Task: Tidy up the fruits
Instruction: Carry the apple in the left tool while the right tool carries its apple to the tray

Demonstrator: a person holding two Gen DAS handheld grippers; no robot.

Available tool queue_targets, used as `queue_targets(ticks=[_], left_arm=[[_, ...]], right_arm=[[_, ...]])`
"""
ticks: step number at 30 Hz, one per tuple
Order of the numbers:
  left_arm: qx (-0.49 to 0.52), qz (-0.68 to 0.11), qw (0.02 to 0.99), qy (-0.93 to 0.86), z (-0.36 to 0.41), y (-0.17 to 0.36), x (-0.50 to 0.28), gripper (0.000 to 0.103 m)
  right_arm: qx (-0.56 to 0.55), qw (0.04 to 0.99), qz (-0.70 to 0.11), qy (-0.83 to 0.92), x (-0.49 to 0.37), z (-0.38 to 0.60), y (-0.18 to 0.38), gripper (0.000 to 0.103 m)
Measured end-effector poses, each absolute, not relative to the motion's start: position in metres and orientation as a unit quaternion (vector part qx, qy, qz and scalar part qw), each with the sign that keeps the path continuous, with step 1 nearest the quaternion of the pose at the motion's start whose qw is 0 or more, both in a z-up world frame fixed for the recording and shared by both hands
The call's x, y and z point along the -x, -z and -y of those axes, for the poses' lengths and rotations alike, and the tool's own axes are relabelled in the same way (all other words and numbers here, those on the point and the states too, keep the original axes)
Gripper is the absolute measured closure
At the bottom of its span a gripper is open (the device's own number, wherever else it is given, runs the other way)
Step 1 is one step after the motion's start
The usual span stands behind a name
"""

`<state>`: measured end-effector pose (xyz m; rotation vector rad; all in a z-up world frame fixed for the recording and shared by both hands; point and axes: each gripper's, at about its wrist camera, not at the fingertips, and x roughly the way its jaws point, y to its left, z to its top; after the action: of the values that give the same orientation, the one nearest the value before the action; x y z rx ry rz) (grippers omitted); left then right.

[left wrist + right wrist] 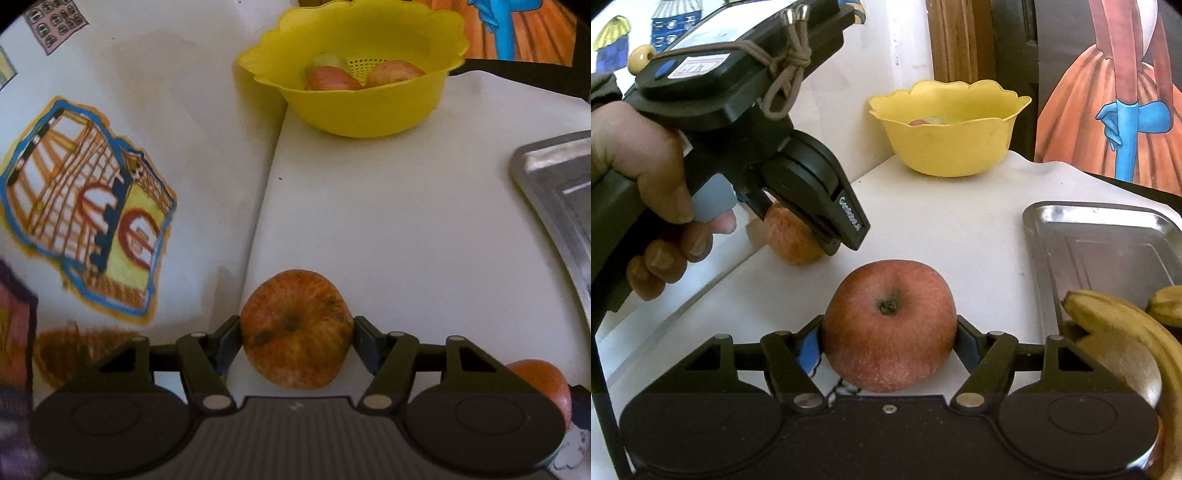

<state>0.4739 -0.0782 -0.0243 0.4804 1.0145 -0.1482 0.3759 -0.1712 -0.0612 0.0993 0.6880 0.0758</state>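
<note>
Sitting between the fingers of the left gripper (pixel 297 328) is a blotchy orange-red apple (pixel 295 328), stem dimple up, resting on the white table (pixel 406 221) right at the table's left edge. Both pads look pressed against its sides, so it's gripped, with the jaws at a middling width. From the right wrist view you can see that same apple (pixel 790 240) mostly hidden behind the left gripper (pixel 816 236), with a hand (pixel 653 192) wrapped around the handle.

The right gripper (pixel 889 328) has its own thing going: a smoother red apple (pixel 889 325) clamped between its pads, also sitting on the table (pixel 960 221), nearer the camera and a bit right of the first one. Jaws about medium-wide there too.

Further out, a yellow bowl (pixel 354 107) with a wavy rim stands at the far end of the table, and it's got a couple of reddish apples (pixel 332 79) in it plus something pale green I can't make out. On the right there's a shiny metal tray (pixel 1108 243), and bananas (pixel 1126 325) poke in at the near right corner, overlapping the tray's near edge. Left of the table is a white surface with colourful drawings (pixel 88 206) on it.
</note>
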Motion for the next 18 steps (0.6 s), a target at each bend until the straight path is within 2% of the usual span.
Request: queue_targets(ticks=[18], left_arm=[[-0.182, -0.488, 0.848, 0.101, 0.071, 0.017, -0.399, 0.035]], right_arm=[[-0.026, 0.936, -0.345, -0.069, -0.311, 0.169, 0.059, 0.031]])
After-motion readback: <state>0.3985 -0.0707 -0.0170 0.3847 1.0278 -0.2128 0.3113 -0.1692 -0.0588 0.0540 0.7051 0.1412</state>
